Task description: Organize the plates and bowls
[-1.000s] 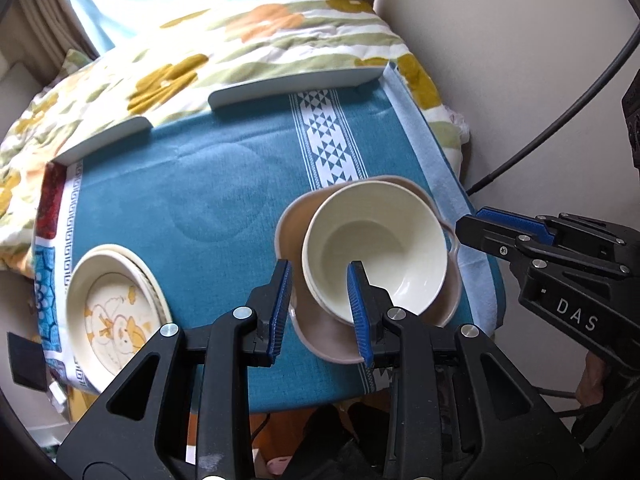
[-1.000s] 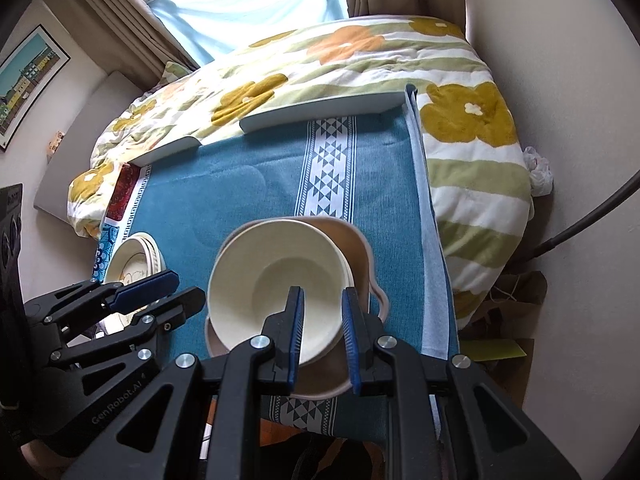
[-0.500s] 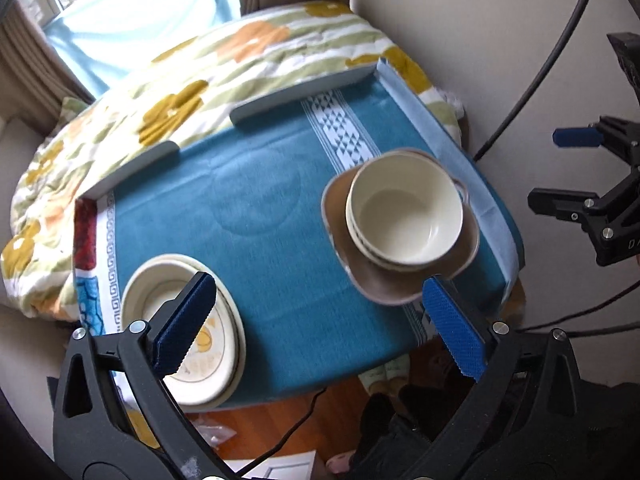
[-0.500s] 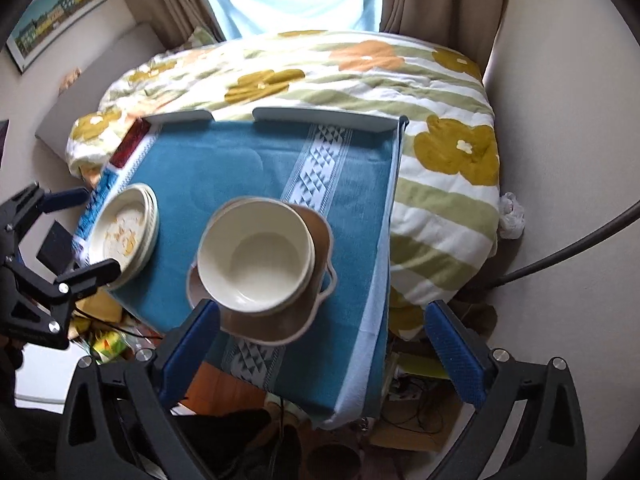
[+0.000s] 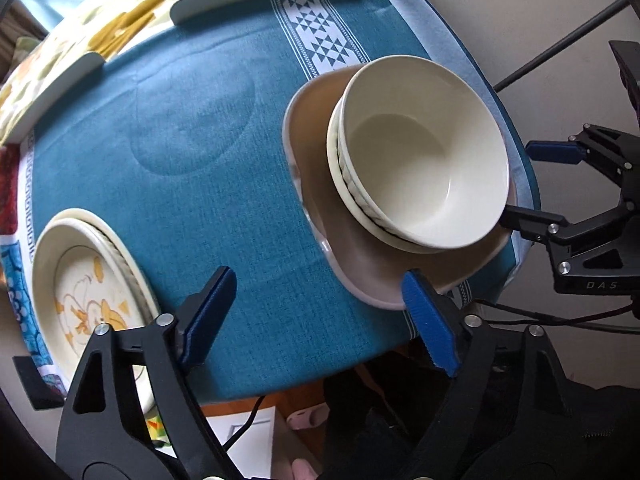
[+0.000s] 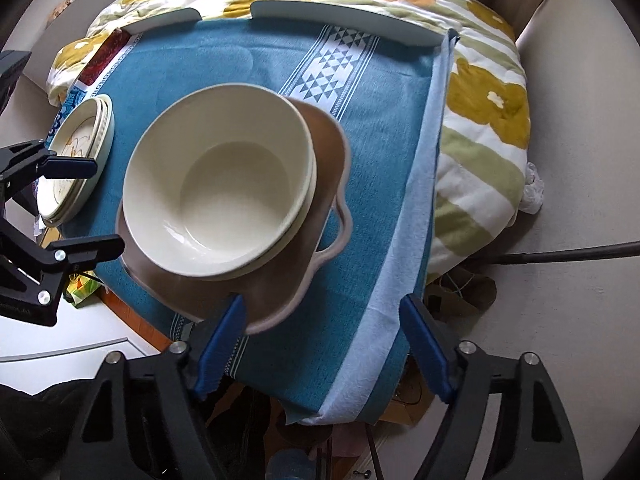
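Stacked cream bowls (image 5: 420, 172) sit nested on a brown handled dish (image 5: 320, 184) at the right of the blue-clothed table; the stack also shows in the right wrist view (image 6: 224, 192) on the brown dish (image 6: 324, 156). Stacked cream plates with an orange drawing (image 5: 88, 296) lie at the table's left front; they show in the right wrist view too (image 6: 80, 148). My left gripper (image 5: 316, 316) is open and empty above the front edge, between plates and dish. My right gripper (image 6: 324, 348) is open and empty just in front of the dish's rim.
The blue tablecloth (image 5: 192, 152) has a white patterned stripe. Two grey raised rails (image 6: 348, 20) line the table's far edge. A flowered quilt (image 6: 484, 112) lies behind and to the right. A wall and a black cable (image 6: 568, 256) are on the right.
Both grippers went from nearly shut to wide open, drew back from the bowls half a second ago, and have now come down close to the table's front edge again.
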`<action>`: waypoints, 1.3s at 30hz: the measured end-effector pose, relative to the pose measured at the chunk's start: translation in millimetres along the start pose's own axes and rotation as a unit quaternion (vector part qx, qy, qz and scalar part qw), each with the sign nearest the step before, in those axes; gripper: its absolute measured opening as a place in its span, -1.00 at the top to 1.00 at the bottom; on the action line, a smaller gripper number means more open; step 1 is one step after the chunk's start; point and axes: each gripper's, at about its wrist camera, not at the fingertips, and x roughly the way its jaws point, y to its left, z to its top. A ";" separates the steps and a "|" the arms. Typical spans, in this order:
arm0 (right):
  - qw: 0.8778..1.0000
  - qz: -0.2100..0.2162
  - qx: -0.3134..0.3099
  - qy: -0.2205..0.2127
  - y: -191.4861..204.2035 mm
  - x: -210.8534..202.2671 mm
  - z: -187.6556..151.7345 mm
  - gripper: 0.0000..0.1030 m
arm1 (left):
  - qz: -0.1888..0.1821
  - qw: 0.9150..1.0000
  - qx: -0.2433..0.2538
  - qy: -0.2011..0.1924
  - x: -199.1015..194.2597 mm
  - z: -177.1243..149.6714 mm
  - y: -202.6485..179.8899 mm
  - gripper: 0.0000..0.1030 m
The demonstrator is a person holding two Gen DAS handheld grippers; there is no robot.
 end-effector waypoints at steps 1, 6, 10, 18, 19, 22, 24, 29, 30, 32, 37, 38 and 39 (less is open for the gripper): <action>1.000 0.009 -0.002 0.007 0.9 4.8 0.8 -0.24 | -0.004 1.000 0.002 0.005 4.2 1.0 -1.0 -0.44; 0.999 0.048 0.007 0.024 1.5 21.4 5.0 0.17 | -0.014 0.999 0.009 0.028 26.3 5.7 -8.4 -0.05; 0.996 0.085 0.008 0.030 5.0 31.4 6.5 0.42 | -0.035 0.999 0.011 0.031 35.7 6.6 -14.0 0.29; 0.995 0.093 -0.001 0.022 8.3 32.6 3.6 0.49 | -0.029 0.999 0.033 0.023 45.1 10.6 -26.5 0.49; 0.996 0.092 -0.004 0.020 9.8 31.9 2.7 0.49 | -0.025 0.999 0.038 0.020 44.9 10.5 -28.3 0.49; 0.996 0.089 -0.012 0.012 10.5 31.6 3.6 0.49 | -0.018 0.999 0.048 0.013 45.0 9.5 -34.3 0.49; 0.996 0.088 -0.016 0.007 11.7 31.0 2.4 0.49 | -0.012 0.999 0.051 0.008 44.3 9.3 -36.0 0.49; 0.996 0.088 -0.024 -0.008 10.4 28.9 0.6 0.49 | 0.018 0.997 0.070 -0.009 41.0 13.9 -44.6 0.49; 0.996 0.087 -0.026 -0.010 10.5 28.3 0.6 0.49 | 0.021 0.997 0.071 -0.013 40.1 13.6 -46.0 0.50; 0.996 0.083 -0.031 -0.014 12.4 26.9 1.8 0.49 | 0.023 0.997 0.069 -0.017 39.7 14.2 -46.0 0.50; 0.996 0.076 -0.043 -0.028 16.9 21.9 8.9 0.49 | 0.028 0.998 0.053 -0.032 31.8 13.0 -42.5 0.50; 0.996 0.074 -0.046 -0.032 17.5 20.3 10.3 0.49 | 0.028 0.998 0.049 -0.036 28.1 11.2 -39.6 0.50; 0.995 0.074 -0.049 -0.036 17.8 18.5 11.2 0.49 | 0.029 0.998 0.044 -0.040 25.6 11.0 -38.4 0.50</action>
